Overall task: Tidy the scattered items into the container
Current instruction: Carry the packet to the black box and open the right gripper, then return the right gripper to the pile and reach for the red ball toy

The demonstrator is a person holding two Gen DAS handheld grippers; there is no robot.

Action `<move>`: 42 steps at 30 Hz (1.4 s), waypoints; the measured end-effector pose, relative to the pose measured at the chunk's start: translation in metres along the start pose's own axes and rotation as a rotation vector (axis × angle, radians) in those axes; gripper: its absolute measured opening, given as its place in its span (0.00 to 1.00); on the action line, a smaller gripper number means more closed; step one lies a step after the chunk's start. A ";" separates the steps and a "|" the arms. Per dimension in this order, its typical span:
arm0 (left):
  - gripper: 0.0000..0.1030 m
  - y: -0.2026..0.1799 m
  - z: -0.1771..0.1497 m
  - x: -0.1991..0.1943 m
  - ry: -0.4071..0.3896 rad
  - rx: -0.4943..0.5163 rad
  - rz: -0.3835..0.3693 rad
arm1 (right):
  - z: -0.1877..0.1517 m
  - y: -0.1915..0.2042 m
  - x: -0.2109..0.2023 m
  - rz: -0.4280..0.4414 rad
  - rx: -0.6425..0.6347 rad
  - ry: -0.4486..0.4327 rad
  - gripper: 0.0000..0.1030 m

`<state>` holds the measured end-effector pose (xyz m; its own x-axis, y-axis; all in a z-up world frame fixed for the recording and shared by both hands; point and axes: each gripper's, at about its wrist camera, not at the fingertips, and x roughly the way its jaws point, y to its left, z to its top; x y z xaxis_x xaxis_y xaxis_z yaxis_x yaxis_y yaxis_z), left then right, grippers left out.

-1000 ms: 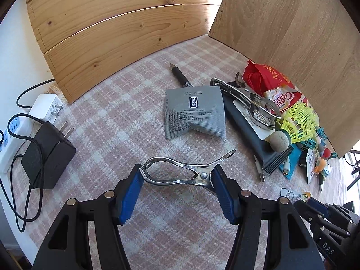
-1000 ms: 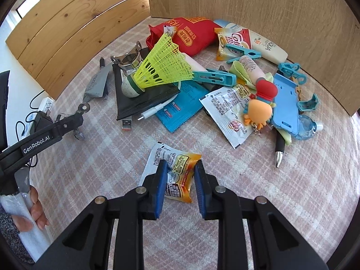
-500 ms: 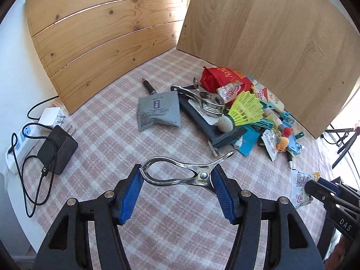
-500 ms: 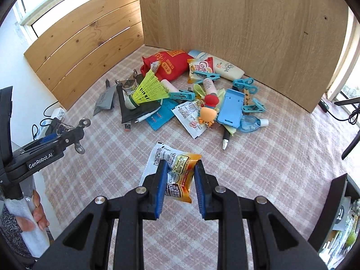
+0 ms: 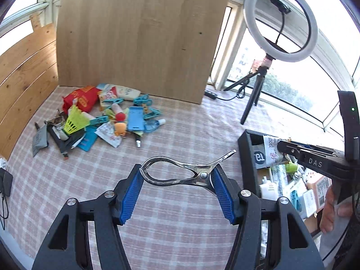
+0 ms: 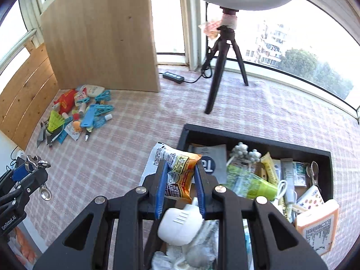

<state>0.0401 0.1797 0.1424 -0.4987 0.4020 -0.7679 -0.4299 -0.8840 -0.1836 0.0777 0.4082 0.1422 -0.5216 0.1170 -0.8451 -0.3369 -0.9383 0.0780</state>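
My left gripper (image 5: 177,175) is shut on a shiny metal clip (image 5: 186,172), held crosswise between its blue pads above the checked cloth, left of the black container (image 5: 246,157). My right gripper (image 6: 181,175) is shut on a white and orange snack packet (image 6: 177,168), which hangs over the black container's (image 6: 256,138) left rim. In the left wrist view the right gripper (image 5: 281,149) shows at the right edge with the packet (image 5: 271,150) over the container. The pile of scattered items (image 5: 101,121) lies far left by the wooden boards; the same pile (image 6: 76,117) shows small in the right wrist view.
The container holds several packets, a green tube (image 6: 252,182), a cable and a white charger (image 6: 177,225). A ring light on a black tripod (image 6: 225,51) stands behind it, next to a power strip (image 6: 173,77). A tall wooden panel (image 5: 139,36) backs the pile. A person's hand (image 5: 333,211) holds the right gripper.
Both grippers have swung away from the pile toward the black container, rising and rolling, each keeping its item. The container and the ring light have come into view.
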 end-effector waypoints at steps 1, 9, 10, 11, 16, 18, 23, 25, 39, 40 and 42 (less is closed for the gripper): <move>0.57 -0.018 -0.001 0.004 0.008 0.020 -0.019 | -0.003 -0.019 -0.001 -0.023 0.031 0.001 0.23; 0.57 -0.125 -0.017 0.031 0.062 0.165 -0.130 | -0.027 -0.127 -0.004 -0.151 0.215 0.034 0.23; 0.57 -0.135 -0.020 0.034 0.072 0.181 -0.136 | -0.030 -0.135 -0.004 -0.160 0.229 0.040 0.23; 0.57 -0.144 -0.023 0.036 0.081 0.196 -0.142 | -0.033 -0.142 -0.004 -0.172 0.239 0.045 0.23; 0.58 -0.178 -0.036 0.042 0.117 0.267 -0.167 | -0.045 -0.160 -0.006 -0.208 0.265 0.067 0.23; 0.66 -0.190 -0.040 0.045 0.171 0.301 -0.213 | -0.046 -0.160 -0.006 -0.171 0.263 0.077 0.24; 0.81 -0.198 -0.040 0.036 0.148 0.350 -0.192 | -0.038 -0.143 -0.015 -0.228 0.229 0.041 0.59; 0.81 -0.187 -0.034 0.034 0.138 0.322 -0.192 | -0.031 -0.134 -0.018 -0.212 0.215 0.015 0.59; 0.80 -0.020 -0.004 0.026 0.086 0.025 -0.006 | 0.021 -0.013 0.011 -0.045 0.018 -0.001 0.59; 0.80 -0.006 -0.003 0.024 0.081 0.006 0.015 | 0.024 -0.001 0.013 -0.034 -0.004 -0.005 0.59; 0.80 0.023 -0.001 0.021 0.072 -0.032 0.061 | 0.031 0.022 0.019 -0.013 -0.045 -0.011 0.59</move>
<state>0.0208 0.1679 0.1214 -0.4674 0.3303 -0.8200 -0.3758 -0.9138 -0.1538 0.0363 0.3999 0.1444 -0.5263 0.1329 -0.8398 -0.3086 -0.9502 0.0430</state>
